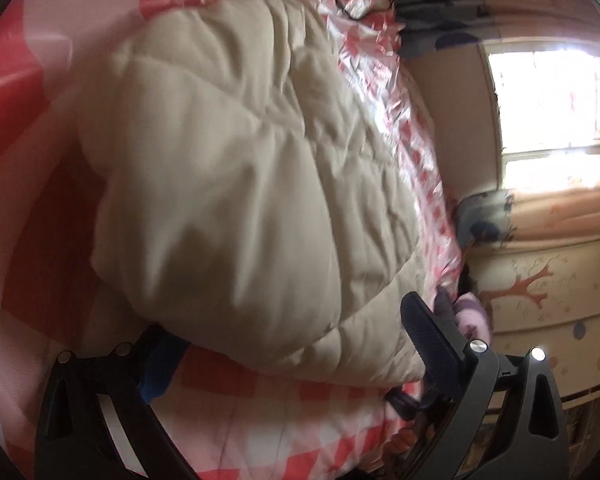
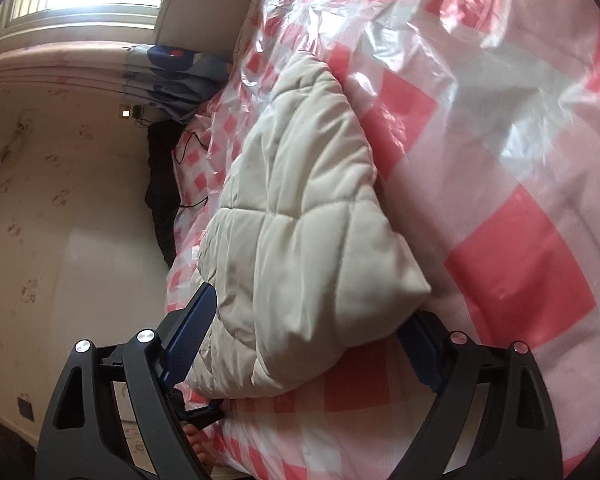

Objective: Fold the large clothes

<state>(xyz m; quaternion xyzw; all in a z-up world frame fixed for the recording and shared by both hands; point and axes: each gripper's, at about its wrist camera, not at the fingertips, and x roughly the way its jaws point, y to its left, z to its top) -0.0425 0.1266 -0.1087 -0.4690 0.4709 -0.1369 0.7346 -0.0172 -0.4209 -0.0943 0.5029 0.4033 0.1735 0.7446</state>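
A beige quilted padded coat (image 1: pixel 236 184) lies folded into a thick bundle on a bed with a red, pink and white checked cover (image 1: pixel 268 420). My left gripper (image 1: pixel 292 344) is open, its fingers spread wide at the coat's near edge; the left finger is partly hidden under the coat. In the right wrist view the same coat (image 2: pixel 300 240) lies between the spread fingers of my right gripper (image 2: pixel 312 332), which is open at the bundle's near end. Neither gripper pinches the cloth.
Clear crinkled plastic (image 2: pixel 440 32) covers the far part of the bed. Blue bedding (image 2: pixel 172 68) and a black cable (image 2: pixel 192 148) lie by the wall. A bright window (image 1: pixel 556 100) and a patterned wall (image 1: pixel 540 288) lie beyond the bed's edge.
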